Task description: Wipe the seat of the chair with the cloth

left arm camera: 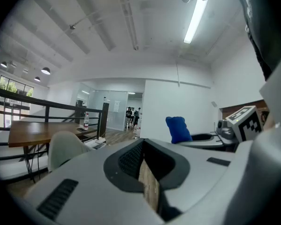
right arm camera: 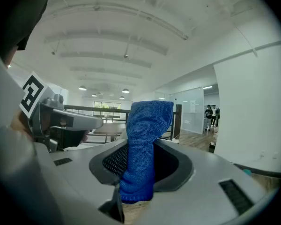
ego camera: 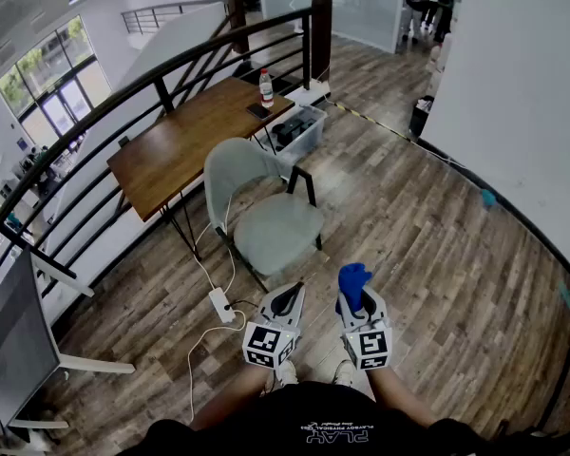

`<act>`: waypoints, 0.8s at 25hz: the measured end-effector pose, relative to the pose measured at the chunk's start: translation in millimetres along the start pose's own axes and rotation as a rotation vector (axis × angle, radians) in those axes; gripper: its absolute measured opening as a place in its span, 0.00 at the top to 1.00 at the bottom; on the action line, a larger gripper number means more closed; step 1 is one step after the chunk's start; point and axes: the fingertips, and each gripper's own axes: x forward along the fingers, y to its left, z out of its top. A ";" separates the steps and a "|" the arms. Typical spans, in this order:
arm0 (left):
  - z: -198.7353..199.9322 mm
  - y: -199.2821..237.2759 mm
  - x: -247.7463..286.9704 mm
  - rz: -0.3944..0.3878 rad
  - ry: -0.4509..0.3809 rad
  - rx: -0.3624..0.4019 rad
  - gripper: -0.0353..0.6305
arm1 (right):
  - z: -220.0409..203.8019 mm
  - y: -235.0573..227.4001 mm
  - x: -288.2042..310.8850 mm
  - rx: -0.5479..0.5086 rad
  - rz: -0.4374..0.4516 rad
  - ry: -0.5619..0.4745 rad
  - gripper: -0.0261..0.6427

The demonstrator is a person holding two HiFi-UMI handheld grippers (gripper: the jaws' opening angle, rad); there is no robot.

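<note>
A pale grey-green chair [ego camera: 252,193] stands on the wood floor beside a table, its seat [ego camera: 277,231] bare and facing me. My right gripper [ego camera: 353,297] is held near my body, a short way in front of the seat, shut on a blue cloth [ego camera: 352,281] that sticks up from its jaws. In the right gripper view the cloth [right arm camera: 145,139] fills the gap between the jaws. My left gripper [ego camera: 286,300] is level with it on the left, jaws together and empty. The left gripper view shows the chair's back [left arm camera: 63,146] low at left.
A wooden table [ego camera: 185,145] with a bottle [ego camera: 266,88] stands behind the chair, along a black railing [ego camera: 171,74]. A clear plastic bin [ego camera: 299,131] sits by the table. A power strip [ego camera: 220,304] and its cable lie left of my grippers. People [ego camera: 427,3] stand far off.
</note>
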 end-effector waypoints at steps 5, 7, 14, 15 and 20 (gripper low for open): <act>-4.0 9.7 -3.7 -0.015 0.011 0.002 0.94 | 5.1 12.4 7.9 -0.011 -0.004 -0.008 0.76; -6.2 15.0 -7.5 -0.019 0.015 0.002 0.94 | 6.1 18.0 9.7 -0.015 -0.010 -0.011 0.76; -6.1 39.3 -17.0 -0.048 0.026 0.010 0.94 | 19.7 35.1 21.1 0.012 -0.045 -0.054 0.76; -6.0 42.6 -17.9 -0.051 0.026 0.011 0.94 | 21.7 37.5 21.7 0.015 -0.047 -0.060 0.76; -6.9 55.2 -16.4 -0.046 0.027 -0.003 0.94 | 25.1 44.2 24.3 0.023 -0.041 -0.058 0.76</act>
